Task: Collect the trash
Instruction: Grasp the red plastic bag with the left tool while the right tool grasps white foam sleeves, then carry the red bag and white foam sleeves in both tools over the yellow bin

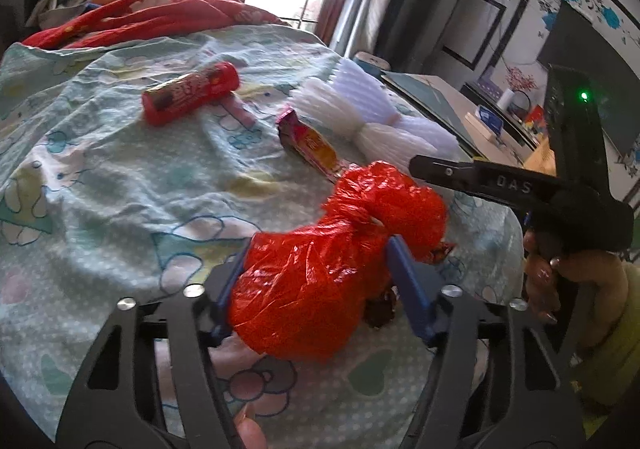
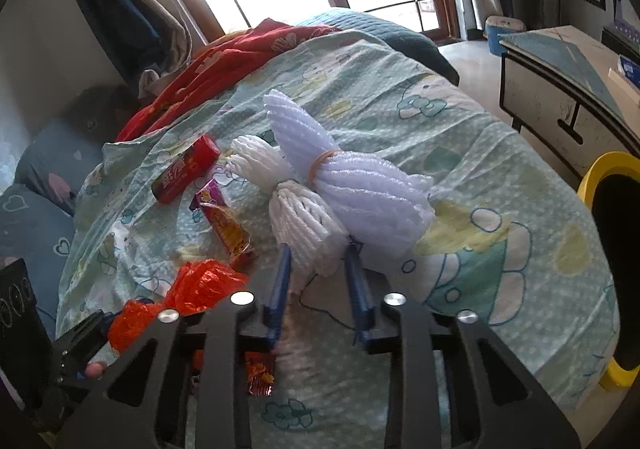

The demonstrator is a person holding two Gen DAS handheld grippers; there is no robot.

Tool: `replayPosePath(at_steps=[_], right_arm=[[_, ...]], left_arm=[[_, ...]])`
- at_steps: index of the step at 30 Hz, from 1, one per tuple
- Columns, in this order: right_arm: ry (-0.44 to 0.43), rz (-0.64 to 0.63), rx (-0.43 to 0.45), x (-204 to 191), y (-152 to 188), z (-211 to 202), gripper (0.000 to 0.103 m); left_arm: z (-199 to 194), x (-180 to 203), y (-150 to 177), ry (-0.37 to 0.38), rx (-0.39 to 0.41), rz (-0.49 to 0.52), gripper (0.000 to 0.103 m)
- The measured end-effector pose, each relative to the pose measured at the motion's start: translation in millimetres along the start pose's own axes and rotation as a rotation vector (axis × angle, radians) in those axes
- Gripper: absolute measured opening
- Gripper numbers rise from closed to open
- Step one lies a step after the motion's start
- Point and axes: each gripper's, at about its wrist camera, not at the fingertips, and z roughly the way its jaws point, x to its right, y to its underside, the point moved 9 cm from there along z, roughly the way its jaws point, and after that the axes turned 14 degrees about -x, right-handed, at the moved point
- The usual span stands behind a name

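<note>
Your left gripper (image 1: 320, 249) pinches a crinkled, knotted red plastic bag (image 1: 332, 261); your right gripper (image 2: 316, 269), at its 2 o'clock, straddles a white foam-net bundle (image 2: 304, 225), contact unclear.

Wrappers (image 2: 226, 225) left of foam nets (image 2: 352, 189), on bed (image 2: 500, 153)

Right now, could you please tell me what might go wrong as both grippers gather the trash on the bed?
1. The left gripper squeezes the crumpled red plastic bag only loosely; the slick film may slip out.
2. The right gripper reaches the white foam-net bundle, which touches the larger pale foam-net bundle; lifting could drag both.
3. The jaws could snag the patterned green bedsheet.
</note>
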Motion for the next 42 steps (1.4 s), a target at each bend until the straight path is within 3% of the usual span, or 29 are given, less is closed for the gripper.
replayPosePath(at_steps=[3,9,24,42], right_arm=[[-0.018,-0.020,0.019,-3,1,-5,0.012],[-0.042,-0.056,0.043,-12,6,-20,0.010],[-0.009,-0.067,0.149,-11,10,-70,0.009],[0.041,-0.012,0.216,31,12,-114,0.009]], left_arm=[[-1,6,0,0.012,0.001,0.025,0.034],[-12,8,-5,0.018,0.034,0.035,0.015],[-61,7,-28,0.043,0.185,-0.002,0.012],[-61,62,-45,0.040,0.203,0.099,0.010]])
